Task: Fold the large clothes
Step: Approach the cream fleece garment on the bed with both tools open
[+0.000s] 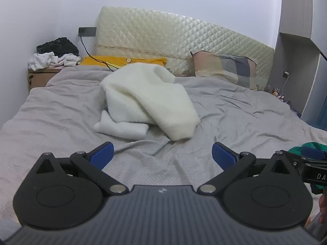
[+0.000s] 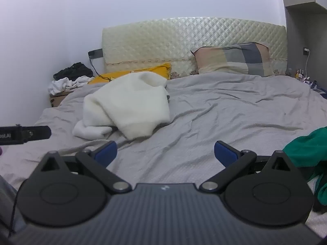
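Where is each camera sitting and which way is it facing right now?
Left wrist: on the left gripper, looking up the bed toward the headboard; its open blue fingers show, right gripper at right edge.
Right wrist: on the right gripper, facing likewise; open fingers, green garment at right.
Shared: white fleece garment, plaid pillow, headboard.

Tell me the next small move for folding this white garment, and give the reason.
Probably reach the left claw forward to the near hem of the white fleece garment. It lies crumpled on the grey bedcover, one part draped over another, and both claws, the right claw too, are open, empty and short of it.
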`<action>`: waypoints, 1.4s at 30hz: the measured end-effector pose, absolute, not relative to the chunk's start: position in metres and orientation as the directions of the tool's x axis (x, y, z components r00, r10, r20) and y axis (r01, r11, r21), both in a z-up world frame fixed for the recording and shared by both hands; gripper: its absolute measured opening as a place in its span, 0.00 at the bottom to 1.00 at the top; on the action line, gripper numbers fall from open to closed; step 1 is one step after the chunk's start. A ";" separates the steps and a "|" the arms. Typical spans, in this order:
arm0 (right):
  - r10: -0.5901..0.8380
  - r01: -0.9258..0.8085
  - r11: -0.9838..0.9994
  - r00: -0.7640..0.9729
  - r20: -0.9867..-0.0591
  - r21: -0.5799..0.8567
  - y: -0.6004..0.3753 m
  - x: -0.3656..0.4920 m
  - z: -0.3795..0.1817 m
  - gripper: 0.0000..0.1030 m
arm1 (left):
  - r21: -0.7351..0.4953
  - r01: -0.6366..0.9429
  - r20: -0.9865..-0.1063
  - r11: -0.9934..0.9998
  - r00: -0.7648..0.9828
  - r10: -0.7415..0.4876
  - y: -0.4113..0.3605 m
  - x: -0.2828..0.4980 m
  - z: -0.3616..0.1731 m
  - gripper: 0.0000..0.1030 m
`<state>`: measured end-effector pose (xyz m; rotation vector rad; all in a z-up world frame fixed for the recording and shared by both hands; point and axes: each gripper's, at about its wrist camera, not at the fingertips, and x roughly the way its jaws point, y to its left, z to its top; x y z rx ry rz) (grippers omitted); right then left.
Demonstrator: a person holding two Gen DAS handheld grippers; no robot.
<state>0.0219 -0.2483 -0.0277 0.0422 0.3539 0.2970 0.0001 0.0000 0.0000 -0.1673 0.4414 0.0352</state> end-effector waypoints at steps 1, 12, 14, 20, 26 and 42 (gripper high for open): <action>0.295 -0.280 0.955 0.893 -0.340 0.093 -0.248 0.022 -0.028 1.00 | -0.152 -0.070 -0.428 0.986 0.904 -0.002 0.000 0.000 0.000 1.00; 0.294 -0.282 0.956 0.895 -0.334 0.085 -0.245 0.021 -0.028 1.00 | -0.141 -0.066 -0.429 0.988 0.903 -0.001 -0.005 0.002 -0.003 1.00; 0.295 -0.284 0.955 0.895 -0.334 0.082 -0.244 0.021 -0.028 1.00 | -0.141 -0.064 -0.429 0.988 0.903 -0.003 -0.003 0.001 -0.002 1.00; 0.301 -0.291 0.953 0.892 -0.337 0.080 -0.248 0.021 -0.027 1.00 | -0.143 -0.061 -0.430 0.988 0.903 -0.007 -0.002 0.000 -0.001 1.00; 0.303 -0.295 0.953 0.890 -0.340 0.075 -0.245 0.021 -0.027 1.00 | -0.153 -0.057 -0.434 0.987 0.901 -0.015 -0.002 0.003 -0.005 1.00; 0.304 -0.300 0.951 0.886 -0.349 0.066 -0.240 0.024 -0.034 1.00 | -0.155 -0.050 -0.440 0.987 0.898 -0.023 -0.001 0.005 -0.008 1.00</action>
